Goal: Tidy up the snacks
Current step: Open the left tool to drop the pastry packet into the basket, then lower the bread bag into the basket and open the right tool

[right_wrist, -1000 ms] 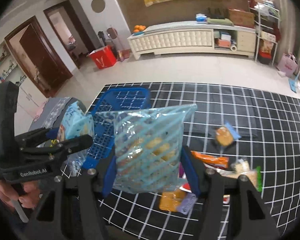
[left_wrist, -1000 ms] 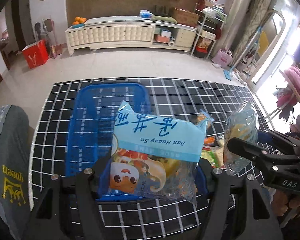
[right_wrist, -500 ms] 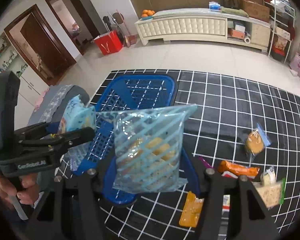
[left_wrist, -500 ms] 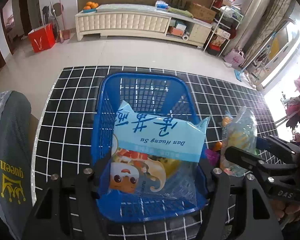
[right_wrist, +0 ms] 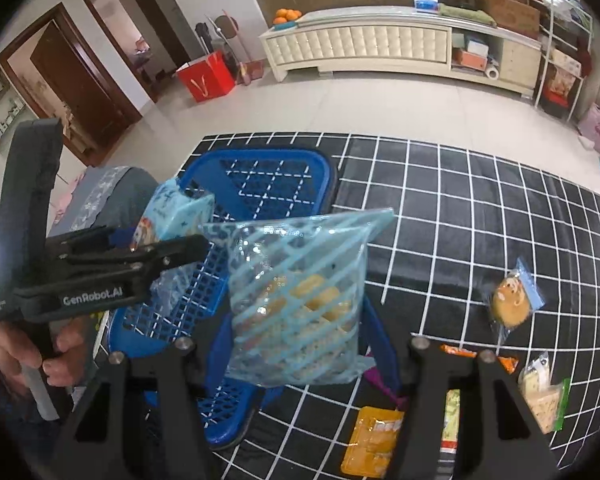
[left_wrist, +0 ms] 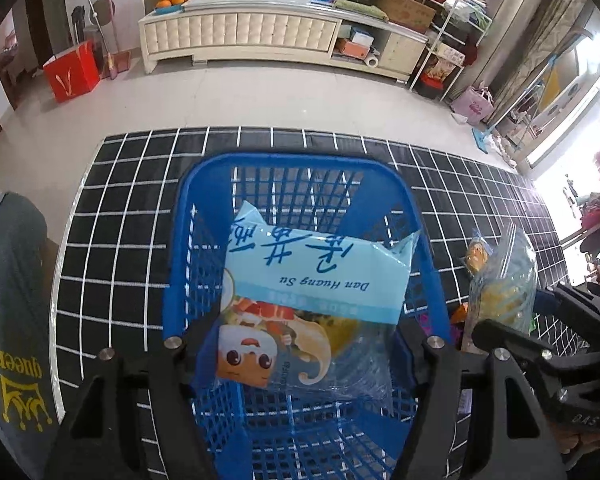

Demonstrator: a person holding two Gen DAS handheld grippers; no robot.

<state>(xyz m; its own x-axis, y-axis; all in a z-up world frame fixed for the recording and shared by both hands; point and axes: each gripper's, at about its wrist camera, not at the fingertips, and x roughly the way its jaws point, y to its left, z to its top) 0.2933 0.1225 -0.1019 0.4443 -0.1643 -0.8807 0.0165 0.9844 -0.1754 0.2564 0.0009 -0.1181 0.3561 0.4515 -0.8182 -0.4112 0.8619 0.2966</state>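
Note:
A blue mesh basket [left_wrist: 292, 160] stands on a black grid mat [left_wrist: 132, 200]. My left gripper [left_wrist: 304, 344] hangs over its inside with a light blue snack bag [left_wrist: 316, 276], printed with a cartoon face, between its pads; the jaws are opening. To its right, my right gripper [right_wrist: 300, 344] is shut on a clear bag with pale blue stripes [right_wrist: 296, 300] holding yellow snacks, at the basket's right rim [right_wrist: 260, 156]. In the right wrist view the left gripper [right_wrist: 160, 240] and its bag [right_wrist: 180, 212] appear at the left, above the basket.
Loose snacks lie on the mat to the right: a round cookie pack [right_wrist: 514, 302], an orange pack [right_wrist: 374, 440] and a green-edged pack [right_wrist: 546, 396]. A grey cushion [left_wrist: 12, 320] sits left of the basket. A hand [right_wrist: 20, 356] holds the left gripper's handle.
Both grippers have moved forward and down with their bags. The basket now lies directly under the left gripper's bag, and the striped bag has come up to the basket's right side.

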